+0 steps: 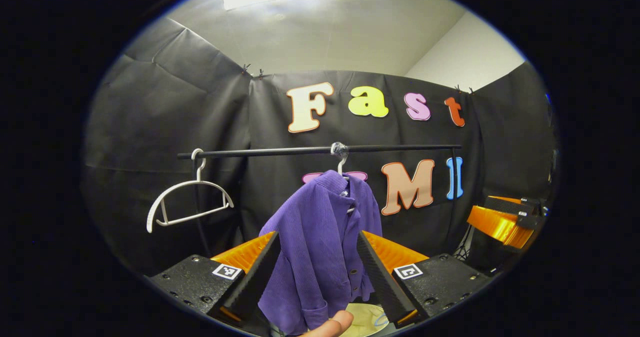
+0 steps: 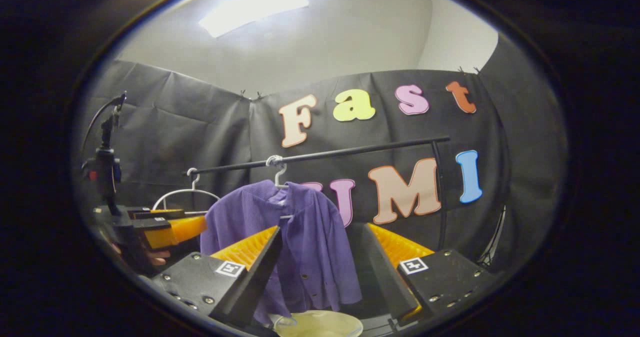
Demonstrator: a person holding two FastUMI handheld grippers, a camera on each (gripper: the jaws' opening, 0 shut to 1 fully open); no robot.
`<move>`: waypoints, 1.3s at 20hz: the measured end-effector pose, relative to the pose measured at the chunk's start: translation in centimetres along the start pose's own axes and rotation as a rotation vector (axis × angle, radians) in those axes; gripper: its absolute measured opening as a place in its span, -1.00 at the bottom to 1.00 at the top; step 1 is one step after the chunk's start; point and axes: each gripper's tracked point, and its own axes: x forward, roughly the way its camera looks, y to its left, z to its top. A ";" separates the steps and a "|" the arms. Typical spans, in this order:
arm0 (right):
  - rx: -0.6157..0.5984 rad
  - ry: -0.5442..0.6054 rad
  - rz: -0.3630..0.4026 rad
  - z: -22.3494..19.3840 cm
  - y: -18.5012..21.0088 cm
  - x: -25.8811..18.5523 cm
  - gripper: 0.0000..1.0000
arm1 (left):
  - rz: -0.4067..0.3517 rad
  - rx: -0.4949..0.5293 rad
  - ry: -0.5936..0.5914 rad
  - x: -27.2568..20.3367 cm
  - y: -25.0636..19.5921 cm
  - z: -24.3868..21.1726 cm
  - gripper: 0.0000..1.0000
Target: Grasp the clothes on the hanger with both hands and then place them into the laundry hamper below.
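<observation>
A purple button-up shirt (image 1: 320, 237) hangs on a white hanger (image 1: 342, 166) from a black rail (image 1: 280, 151). My left gripper (image 1: 317, 233) is open, and the shirt shows ahead between its two fingers, with no contact visible. In the right gripper view the same shirt (image 2: 310, 237) hangs ahead of my open right gripper (image 2: 324, 227), slightly to its left. The pale rim of the laundry hamper (image 2: 320, 324) sits below the shirt, also seen as the hamper (image 1: 367, 319). The left gripper (image 2: 170, 229) shows at the shirt's left side, the right gripper (image 1: 505, 219) at the far right.
An empty white hanger (image 1: 187, 202) hangs at the rail's left end, seen too as the empty hanger (image 2: 185, 193). The rail's upright post (image 2: 440, 192) stands on the right. A dark stand with a device (image 2: 102, 169) rises at the far left. A person's fingertip (image 1: 332, 324) shows at the bottom.
</observation>
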 end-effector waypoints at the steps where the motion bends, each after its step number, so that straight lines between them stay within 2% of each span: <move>1: -0.002 0.009 0.009 -0.6 0.1 0.2 0.92 | -0.010 -0.002 0.013 0.4 -0.7 -0.8 0.83; 7: -0.025 0.055 -0.027 -3.4 -2.3 3.4 0.93 | 0.036 0.013 0.067 4.6 -1.9 -4.8 0.83; 8: -0.022 0.052 -0.036 -3.7 -2.9 4.0 0.87 | 0.049 0.024 0.069 5.3 -2.0 -5.4 0.83; 10: -0.018 0.037 -0.042 -4.0 -3.8 5.1 0.87 | 0.068 0.040 0.080 6.6 -2.1 -7.1 0.91; 12: -0.031 0.019 -0.043 -4.8 -4.4 6.4 0.87 | 0.092 0.033 0.100 7.6 -2.1 -8.8 0.90; 13: -0.039 0.017 -0.043 -5.7 -4.7 7.0 0.93 | 0.114 0.028 0.103 7.9 -2.0 -9.6 0.90; 15: -0.045 0.020 -0.041 -7.5 -4.9 8.5 0.89 | 0.158 0.028 0.096 9.1 -1.8 -11.0 0.83; 16: -0.044 0.032 -0.044 -8.6 -5.0 9.2 0.93 | 0.186 0.035 0.092 9.7 -1.7 -11.9 0.83; 17: -0.047 0.046 -0.042 -9.9 -5.0 9.9 0.89 | 0.199 0.053 0.102 10.4 -1.9 -13.1 0.83; 18: -0.051 0.059 -0.039 -11.0 -4.7 10.9 0.93 | 0.202 0.080 0.115 11.0 -2.3 -14.2 0.82; 19: -0.062 0.085 -0.033 -12.3 -4.7 11.6 0.94 | 0.209 0.102 0.125 11.6 -2.4 -15.1 0.91; 20: -0.077 0.112 -0.023 -13.7 -4.4 12.5 0.94 | 0.218 0.112 0.124 12.3 -2.2 -15.5 0.84; 21: -0.090 0.131 0.002 -15.0 -3.7 13.2 0.94 | 0.234 0.101 0.117 12.7 -2.0 -15.9 0.94; 22: -0.089 0.136 0.036 -15.8 -2.8 14.0 0.94 | 0.251 0.091 0.096 13.3 -1.5 -15.8 0.92; 23: -0.086 0.134 0.067 -16.5 -1.9 14.7 0.94 | 0.264 0.084 0.068 13.6 -0.9 -15.5 0.79; 24: -0.077 0.136 0.079 -17.2 -1.5 15.5 0.93 | 0.252 0.076 0.057 14.3 -0.6 -15.6 0.72; 25: -0.054 0.142 0.085 -17.9 -1.2 16.2 0.89 | 0.229 0.074 0.066 14.6 -0.6 -16.3 0.48; 26: -0.019 0.160 0.095 -18.9 -0.5 17.2 0.93 | 0.186 0.069 0.083 15.2 -0.7 -17.2 0.36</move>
